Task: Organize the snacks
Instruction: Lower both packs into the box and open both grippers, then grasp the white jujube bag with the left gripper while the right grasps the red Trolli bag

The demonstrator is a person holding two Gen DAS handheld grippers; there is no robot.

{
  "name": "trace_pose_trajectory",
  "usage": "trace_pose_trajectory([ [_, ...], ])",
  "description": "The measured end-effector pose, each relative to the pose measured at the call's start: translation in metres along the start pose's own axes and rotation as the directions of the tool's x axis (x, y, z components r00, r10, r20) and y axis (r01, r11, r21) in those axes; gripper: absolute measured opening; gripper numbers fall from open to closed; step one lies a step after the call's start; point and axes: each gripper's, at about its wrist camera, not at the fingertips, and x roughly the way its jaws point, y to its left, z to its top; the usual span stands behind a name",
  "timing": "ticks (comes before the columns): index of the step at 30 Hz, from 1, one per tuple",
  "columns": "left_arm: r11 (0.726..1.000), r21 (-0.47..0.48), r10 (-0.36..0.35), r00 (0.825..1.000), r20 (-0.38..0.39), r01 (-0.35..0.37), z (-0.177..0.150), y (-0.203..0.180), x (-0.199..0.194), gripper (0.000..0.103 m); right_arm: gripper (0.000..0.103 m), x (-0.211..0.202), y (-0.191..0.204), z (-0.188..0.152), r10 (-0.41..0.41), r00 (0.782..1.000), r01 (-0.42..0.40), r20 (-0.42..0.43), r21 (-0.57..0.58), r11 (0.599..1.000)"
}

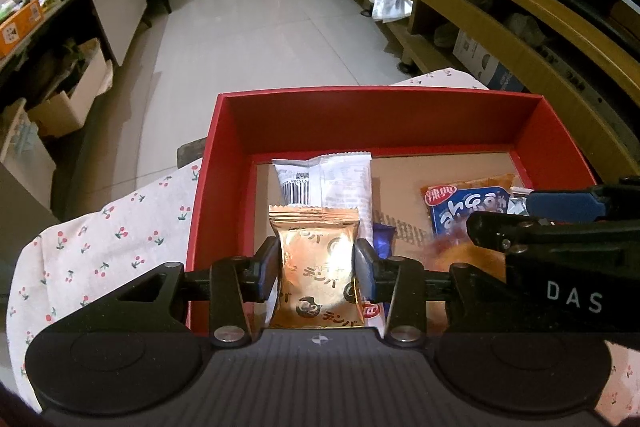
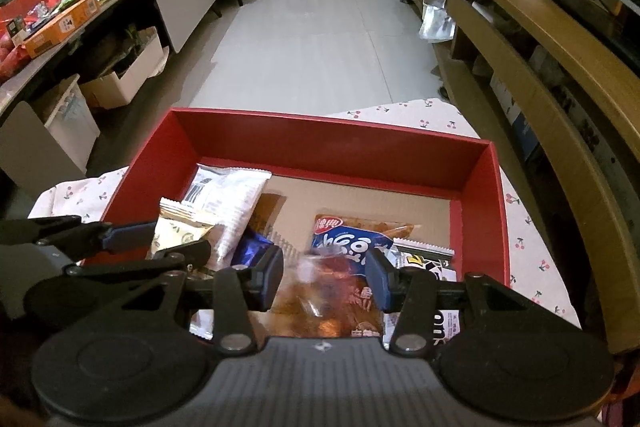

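Left gripper (image 1: 316, 267) clamped on upright gold foil snack packet (image 1: 314, 263), long axis toward 12 o'clock over red cardboard box (image 1: 376, 119); right gripper (image 2: 325, 277) spread around (blurred) orange snack bag (image 2: 320, 291).

We see a red box (image 1: 376, 131) with a brown floor; a copper-gold packet (image 1: 316, 267); at two o'clock a blue-orange bag (image 1: 468, 207); white cherry-print cloth (image 1: 100, 247).
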Motion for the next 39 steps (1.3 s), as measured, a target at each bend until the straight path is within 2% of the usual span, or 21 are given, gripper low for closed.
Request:
trace_pose_trajectory([
  [4, 1.000, 0.005, 0.004, 1.000, -0.001, -0.004, -0.001, -0.001, 0.000, 0.052, 0.069, 0.000, 0.001, -0.001, -0.013, 1.000, 0.013, 0.002, -0.007, 1.000],
  [9, 1.000, 0.007, 0.019, 1.000, 0.013, -0.019, -0.001, 0.000, -0.003, 0.065, 0.070, -0.002, -0.001, -0.001, -0.019, 1.000, 0.019, 0.010, 0.000, 1.000],
  [21, 0.999, 0.006, 0.039, 0.998, 0.041, -0.039, 0.002, 0.003, -0.010, 0.081, 0.071, -0.007, -0.004, -0.002, -0.022, 1.000, 0.022, 0.021, 0.007, 1.000],
  [32, 1.000, -0.015, 0.015, 0.994, 0.104, -0.013, -0.003, 0.013, -0.043, 0.085, 0.081, -0.038, -0.008, -0.010, -0.011, 0.997, 0.011, 0.070, 0.003, 1.000],
  [39, 0.999, 0.005, -0.035, 0.995, 0.096, 0.035, -0.028, 0.013, -0.068, 0.086, 0.083, -0.063, -0.012, -0.033, -0.015, 0.997, 0.015, 0.074, -0.003, 1.000],
])
